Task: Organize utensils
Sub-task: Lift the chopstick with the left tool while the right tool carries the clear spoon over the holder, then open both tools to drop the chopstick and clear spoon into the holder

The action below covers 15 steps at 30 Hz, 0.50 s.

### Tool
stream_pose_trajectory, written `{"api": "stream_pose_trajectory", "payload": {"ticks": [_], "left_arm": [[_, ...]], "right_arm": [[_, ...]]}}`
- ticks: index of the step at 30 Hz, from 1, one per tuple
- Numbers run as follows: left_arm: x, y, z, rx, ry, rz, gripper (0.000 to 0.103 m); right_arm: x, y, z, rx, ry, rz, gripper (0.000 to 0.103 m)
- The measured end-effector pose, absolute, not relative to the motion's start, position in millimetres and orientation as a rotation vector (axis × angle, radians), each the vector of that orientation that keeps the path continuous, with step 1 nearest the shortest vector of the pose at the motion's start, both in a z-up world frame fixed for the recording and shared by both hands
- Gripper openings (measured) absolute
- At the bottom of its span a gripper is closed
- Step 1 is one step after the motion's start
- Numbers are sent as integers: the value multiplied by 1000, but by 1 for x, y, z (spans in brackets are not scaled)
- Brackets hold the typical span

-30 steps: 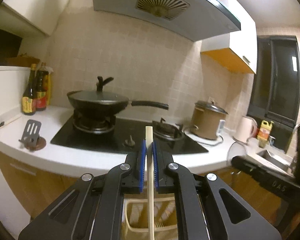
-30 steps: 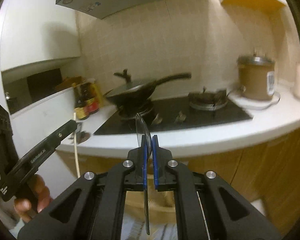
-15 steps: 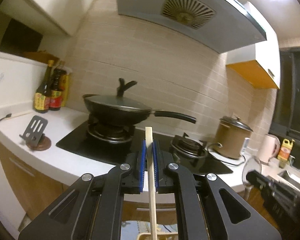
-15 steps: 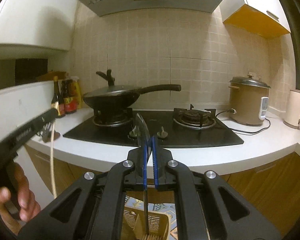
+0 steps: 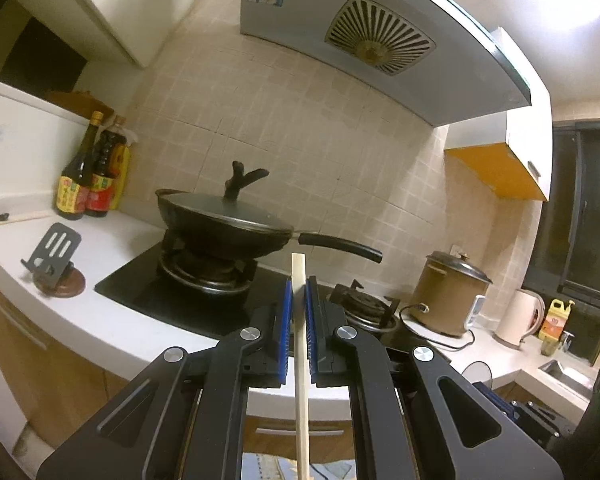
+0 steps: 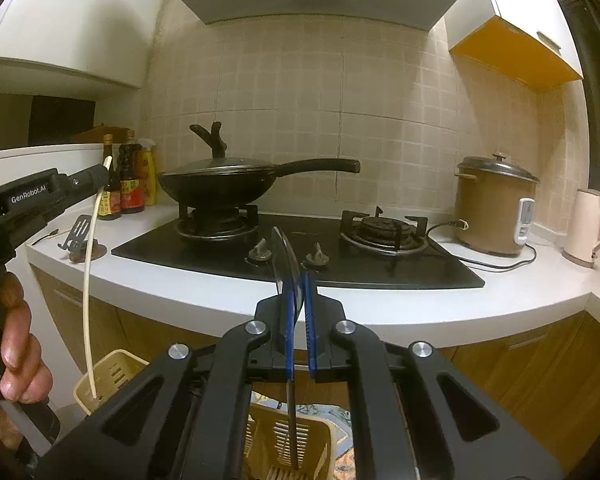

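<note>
Now we hold both tools clamped. Our left gripper (image 5: 298,312) pinches a pale wooden chopstick (image 5: 300,344) upright at the bottom centre of its view; our right gripper (image 6: 298,304) is closed on the neck of a clear spoon (image 6: 286,264), bowl up, handle hanging down.

In the right view, the spoon's handle reaches into a cream slotted basket (image 6: 324,436) at the bottom centre, and at lower left the chopstick's tip sits at the rim of a second cream compartment (image 6: 112,372); whether these are one holder or two we cannot tell.

We judge this to be the placing step: both utensils hover over their slots. The next move calls for lowering each straight down, then parting the jaws once the tips are well inside.

Counting outward: two grippers, one chopstick, one spoon, one lidded wok (image 6: 220,184), two burners, three bottles (image 5: 92,176), one rice cooker (image 6: 496,204), one kettle (image 6: 588,228), and one more utensil (image 5: 16,219) lying on the counter at far left.
</note>
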<state>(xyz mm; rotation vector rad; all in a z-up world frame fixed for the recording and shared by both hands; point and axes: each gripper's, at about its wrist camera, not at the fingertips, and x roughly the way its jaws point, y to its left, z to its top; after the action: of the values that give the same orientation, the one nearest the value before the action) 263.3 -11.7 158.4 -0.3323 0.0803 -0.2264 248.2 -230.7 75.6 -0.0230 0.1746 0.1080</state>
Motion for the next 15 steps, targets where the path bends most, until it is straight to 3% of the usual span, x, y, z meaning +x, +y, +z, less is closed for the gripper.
{"api": "stream_pose_trajectory", "payload": {"ticks": [15], "left_arm": [[253,-24,137,-275,4,-145,5]], "right_arm": [[247,-226,63,-54,178,110,4]]}}
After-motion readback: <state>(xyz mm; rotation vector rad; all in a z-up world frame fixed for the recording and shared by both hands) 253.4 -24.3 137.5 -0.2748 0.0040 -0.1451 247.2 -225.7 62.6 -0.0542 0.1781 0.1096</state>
